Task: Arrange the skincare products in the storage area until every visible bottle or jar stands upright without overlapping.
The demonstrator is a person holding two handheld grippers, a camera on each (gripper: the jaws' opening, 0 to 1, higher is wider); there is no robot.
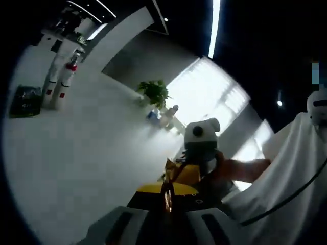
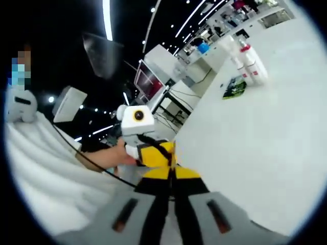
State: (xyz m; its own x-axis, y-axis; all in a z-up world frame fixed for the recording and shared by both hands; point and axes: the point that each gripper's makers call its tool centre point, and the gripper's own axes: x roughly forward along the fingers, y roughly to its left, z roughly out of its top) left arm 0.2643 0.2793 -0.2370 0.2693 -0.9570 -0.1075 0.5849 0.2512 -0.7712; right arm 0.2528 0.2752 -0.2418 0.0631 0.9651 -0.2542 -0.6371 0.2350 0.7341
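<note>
White table (image 2: 265, 132), bottles (image 2: 250, 64) upright far ahead of both grippers: left gripper (image 1: 166, 224) and right gripper (image 2: 171, 217) clenched, holding nothing, tips touching; part first, then approach slowly.

Your surface (image 2: 265, 143) looks matt white, smooth. The bottles (image 2: 250, 62) are glossy white plastic with red caps. The other gripper's body (image 2: 156, 155) is yellow and black hard plastic. Your white sleeve (image 2: 46, 173) is soft matt cloth, folded.
</note>
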